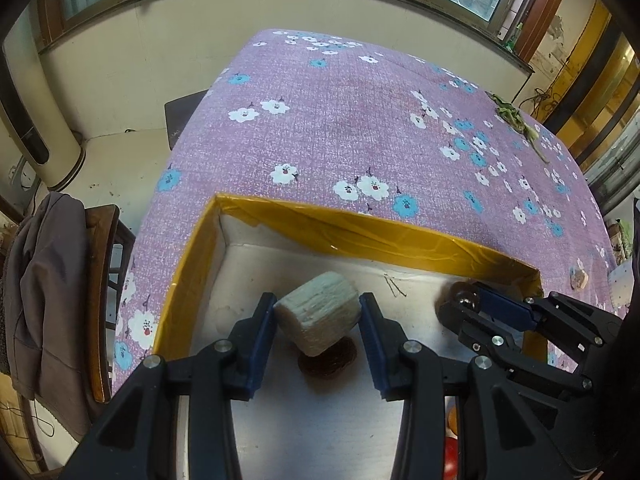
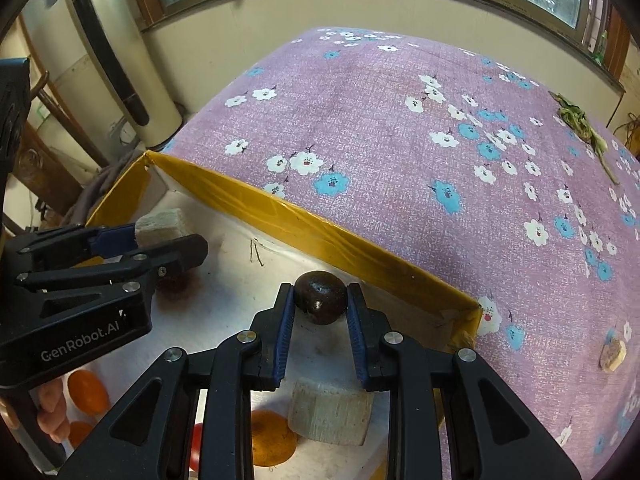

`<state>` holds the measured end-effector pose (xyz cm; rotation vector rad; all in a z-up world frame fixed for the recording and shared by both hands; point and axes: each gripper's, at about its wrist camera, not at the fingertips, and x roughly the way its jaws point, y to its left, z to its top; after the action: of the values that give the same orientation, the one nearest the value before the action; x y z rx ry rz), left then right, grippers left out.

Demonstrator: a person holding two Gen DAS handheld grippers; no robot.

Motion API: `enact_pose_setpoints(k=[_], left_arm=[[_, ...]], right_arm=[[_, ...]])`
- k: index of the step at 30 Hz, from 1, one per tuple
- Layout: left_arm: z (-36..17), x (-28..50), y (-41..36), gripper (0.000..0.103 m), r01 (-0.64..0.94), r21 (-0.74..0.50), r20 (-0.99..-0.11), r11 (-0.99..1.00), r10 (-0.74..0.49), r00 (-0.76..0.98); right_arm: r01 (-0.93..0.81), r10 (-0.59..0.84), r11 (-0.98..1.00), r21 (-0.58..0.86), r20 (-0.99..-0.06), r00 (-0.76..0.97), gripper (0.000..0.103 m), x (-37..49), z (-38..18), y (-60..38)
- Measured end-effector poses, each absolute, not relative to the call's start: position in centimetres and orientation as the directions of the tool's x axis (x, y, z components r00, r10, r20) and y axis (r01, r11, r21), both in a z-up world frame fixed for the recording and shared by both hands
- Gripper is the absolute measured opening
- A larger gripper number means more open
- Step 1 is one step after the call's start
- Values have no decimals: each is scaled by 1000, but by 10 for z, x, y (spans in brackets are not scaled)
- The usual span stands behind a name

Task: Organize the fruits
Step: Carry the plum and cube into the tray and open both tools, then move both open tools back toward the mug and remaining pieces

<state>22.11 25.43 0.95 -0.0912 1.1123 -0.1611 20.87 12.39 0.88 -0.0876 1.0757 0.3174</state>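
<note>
Inside the yellow-rimmed box [image 2: 304, 216] at the near edge of the bench [image 1: 340, 128]: orange fruits [image 2: 270, 436] and a pale ridged block [image 2: 330, 414] lie nearest on the white floor. Right hand-held gripper [image 2: 320, 304] pinches a dark brown round fruit [image 2: 320, 296] between its blue pads, close to the box's far wall. Left hand-held gripper [image 1: 318, 320] pinches a pale ridged chunk [image 1: 318, 318], tilted, above a dark reddish fruit [image 1: 330, 358] on the box floor. Beyond the box, purple floral cloth covers the bench; a small pale piece [image 2: 612, 354] near the right edge, green scraps [image 2: 580, 124] at the far right corner.
</note>
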Motion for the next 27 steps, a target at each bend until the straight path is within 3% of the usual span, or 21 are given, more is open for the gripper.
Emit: enact_pose_setpoints(k=[2, 11, 16, 27], left_arm=[[10, 219, 254, 45, 87, -150, -887, 985, -173, 429], [15, 200, 257, 45, 92, -128, -882, 987, -156, 444], [29, 181, 267, 65, 71, -73, -851, 995, -99, 516], [43, 121, 267, 77, 43, -68, -812, 997, -81, 577]], right_arm=[[-285, 196, 956, 71, -876, 440, 36, 206, 10, 120], [-261, 206, 961, 89, -862, 464, 36, 187, 25, 99], [-261, 205, 962, 83, -851, 484, 38, 164, 37, 95], [-268, 251, 955, 128, -831, 497, 41, 101, 52, 80]])
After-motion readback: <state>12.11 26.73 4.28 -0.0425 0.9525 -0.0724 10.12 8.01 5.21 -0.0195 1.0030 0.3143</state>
